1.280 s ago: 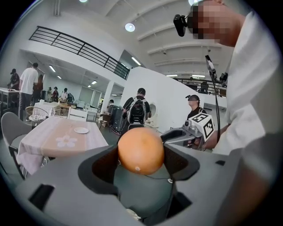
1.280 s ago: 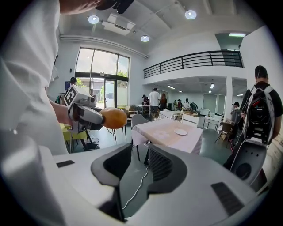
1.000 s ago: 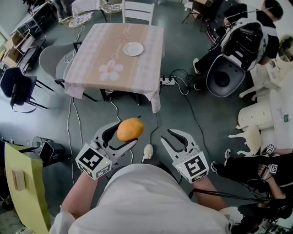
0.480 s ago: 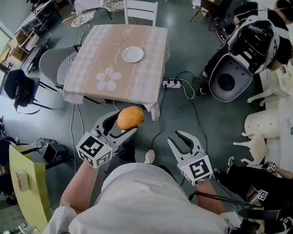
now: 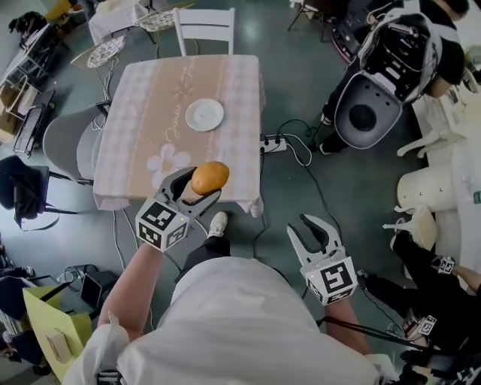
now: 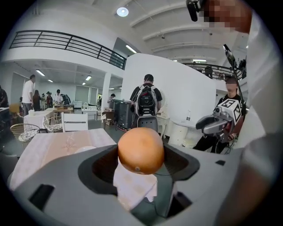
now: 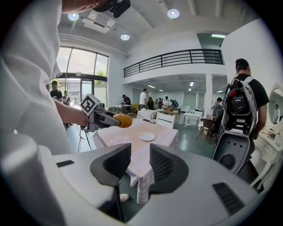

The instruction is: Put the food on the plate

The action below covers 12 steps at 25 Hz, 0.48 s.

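Observation:
A round orange fruit [image 5: 210, 177] sits between the jaws of my left gripper [image 5: 200, 186], which is shut on it and held over the near edge of the table [image 5: 143, 128]. The left gripper view shows the same fruit [image 6: 140, 150] gripped in front of the camera. A small white plate [image 5: 204, 115] lies empty near the middle of the pink checked tablecloth, beyond the fruit. My right gripper [image 5: 311, 228] hangs lower right, over the floor, open and empty. From the right gripper view [image 7: 135, 164] the plate [image 7: 147, 137] and the fruit [image 7: 123, 120] show ahead.
A white chair [image 5: 203, 22] stands at the table's far side and a grey chair [image 5: 64, 139] at its left. A power strip with cables [image 5: 274, 143] lies on the floor to the right. A person with a backpack [image 5: 406, 45] stands by a white round seat [image 5: 364, 116].
I have come closer to the table. The left gripper with the fruit has moved from over the floor to over the table's near edge. The right gripper stays open.

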Each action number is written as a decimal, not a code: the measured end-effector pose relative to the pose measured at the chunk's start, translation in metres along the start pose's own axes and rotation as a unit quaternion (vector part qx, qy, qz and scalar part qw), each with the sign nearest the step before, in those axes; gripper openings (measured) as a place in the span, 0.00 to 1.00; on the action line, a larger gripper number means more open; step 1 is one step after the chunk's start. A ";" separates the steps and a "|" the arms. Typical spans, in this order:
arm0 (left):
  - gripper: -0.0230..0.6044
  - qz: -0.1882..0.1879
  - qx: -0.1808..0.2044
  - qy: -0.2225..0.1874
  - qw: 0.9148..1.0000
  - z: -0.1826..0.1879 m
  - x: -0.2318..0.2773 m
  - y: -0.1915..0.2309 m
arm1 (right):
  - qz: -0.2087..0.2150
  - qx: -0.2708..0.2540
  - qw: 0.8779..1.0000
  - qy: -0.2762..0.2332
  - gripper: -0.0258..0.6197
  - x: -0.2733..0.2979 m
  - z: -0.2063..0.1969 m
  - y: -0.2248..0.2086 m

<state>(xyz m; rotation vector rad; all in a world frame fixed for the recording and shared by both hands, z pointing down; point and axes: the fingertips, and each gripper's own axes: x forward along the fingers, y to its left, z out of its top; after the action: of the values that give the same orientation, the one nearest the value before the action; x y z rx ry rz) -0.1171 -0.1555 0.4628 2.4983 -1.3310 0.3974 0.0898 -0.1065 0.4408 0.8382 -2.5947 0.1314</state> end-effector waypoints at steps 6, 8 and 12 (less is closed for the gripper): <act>0.56 -0.008 0.009 0.029 1.000 -0.005 0.047 0.092 | -0.050 0.028 0.998 0.014 0.24 0.042 0.028 -0.016; 0.56 -0.005 0.016 0.040 0.999 -0.008 0.062 0.122 | -0.064 0.037 0.997 0.021 0.24 0.053 0.034 -0.017; 0.56 -0.011 0.012 0.061 0.998 -0.019 0.095 0.172 | -0.096 0.052 0.993 0.037 0.24 0.069 0.043 -0.023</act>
<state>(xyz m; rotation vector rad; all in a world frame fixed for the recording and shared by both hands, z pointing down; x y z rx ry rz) -0.2120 -0.3123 0.5358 2.4631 -1.2574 0.5539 0.0371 -0.1714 0.4288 1.0946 -2.4395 0.2400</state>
